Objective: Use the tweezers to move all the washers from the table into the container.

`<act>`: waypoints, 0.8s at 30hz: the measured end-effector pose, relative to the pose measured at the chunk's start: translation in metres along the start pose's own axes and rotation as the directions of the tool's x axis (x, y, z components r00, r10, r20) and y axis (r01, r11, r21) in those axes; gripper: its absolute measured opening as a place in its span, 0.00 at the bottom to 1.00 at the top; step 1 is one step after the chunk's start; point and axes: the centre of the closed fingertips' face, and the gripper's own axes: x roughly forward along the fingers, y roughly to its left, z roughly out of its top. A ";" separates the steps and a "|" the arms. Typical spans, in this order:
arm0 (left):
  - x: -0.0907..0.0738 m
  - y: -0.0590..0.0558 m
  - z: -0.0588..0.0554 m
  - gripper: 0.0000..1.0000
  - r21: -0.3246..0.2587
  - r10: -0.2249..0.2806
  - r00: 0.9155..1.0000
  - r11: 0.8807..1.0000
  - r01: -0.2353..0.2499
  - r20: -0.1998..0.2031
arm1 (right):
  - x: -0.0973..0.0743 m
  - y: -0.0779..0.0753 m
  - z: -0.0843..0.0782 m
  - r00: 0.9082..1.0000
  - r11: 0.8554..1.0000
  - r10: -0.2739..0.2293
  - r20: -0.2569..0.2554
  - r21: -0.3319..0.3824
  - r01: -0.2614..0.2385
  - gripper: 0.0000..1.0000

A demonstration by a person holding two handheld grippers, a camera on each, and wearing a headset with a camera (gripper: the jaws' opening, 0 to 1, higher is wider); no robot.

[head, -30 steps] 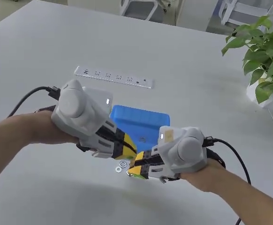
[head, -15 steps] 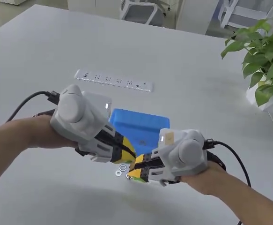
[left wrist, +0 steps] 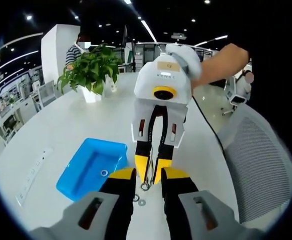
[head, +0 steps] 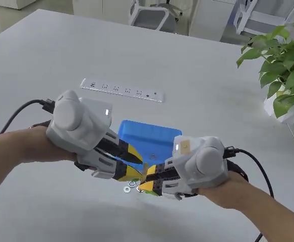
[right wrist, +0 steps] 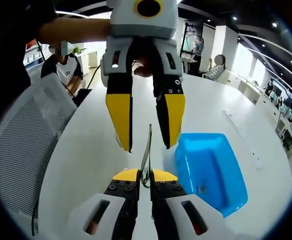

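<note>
The right gripper point(right wrist: 139, 176) sits closest to the person. Its jaws are drawn narrow on the tweezers point(right wrist: 147, 150), whose thin metal blades run straight out along the gripper's own line. They point at the left gripper point(left wrist: 148, 174), which faces it. The left gripper's jaws stand wide and hold nothing, and in the right gripper view the tweezer tips reach into the gap between them.

Under that meeting point, on the table point(head: 212, 101), lie the loose washers point(head: 128, 187), a small cluster just beside the tweezer tips. In the left gripper view one ring sits right at the tips. Whether it is pinched or only lying beneath them cannot be told.

Beyond the cluster, on the side away from the person, stands the blue container point(head: 144, 135), near the washers but apart from them. One washer point(left wrist: 104, 173) is already on its floor.

From the right gripper the container lies ahead and toward that view's right, and from the left gripper ahead and toward that view's left. The tweezers' long axis runs across the person's front, and the container lies off to one side of it. The carry therefore looks like a short sideways shift away from the body, not a push along the blades. It falls to the right gripper, whose tool is already at the washers.

Farther off are a power strip point(head: 121, 89) and a potted plant point(head: 283, 65).
</note>
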 end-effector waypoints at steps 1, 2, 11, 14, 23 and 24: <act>-0.001 0.000 0.000 0.27 -0.008 0.003 1.000 1.000 -0.003 0.007 | -0.002 -0.001 0.002 1.000 1.000 -0.002 0.001 -0.003 0.002 0.08; -0.002 0.000 -0.001 0.27 -0.012 0.006 1.000 1.000 -0.006 0.011 | -0.003 -0.002 0.003 1.000 1.000 -0.003 0.002 -0.005 0.003 0.08; -0.013 0.002 -0.010 0.43 -0.057 0.058 0.998 0.997 -0.056 0.034 | -0.018 -0.015 0.018 1.000 1.000 -0.022 0.021 -0.012 0.022 0.08; -0.018 0.003 -0.013 0.52 -0.078 0.079 0.996 0.994 -0.076 0.041 | -0.021 -0.019 0.022 0.999 1.000 -0.024 0.025 -0.017 0.025 0.08; -0.030 0.000 -0.019 0.75 -0.139 0.121 0.990 0.984 -0.110 0.073 | -0.027 -0.042 0.034 0.998 0.998 -0.050 0.044 -0.036 0.052 0.08; -0.032 0.000 -0.021 0.79 -0.152 0.131 0.989 0.981 -0.118 0.073 | -0.027 -0.045 0.034 0.998 0.998 -0.053 0.045 -0.037 0.055 0.08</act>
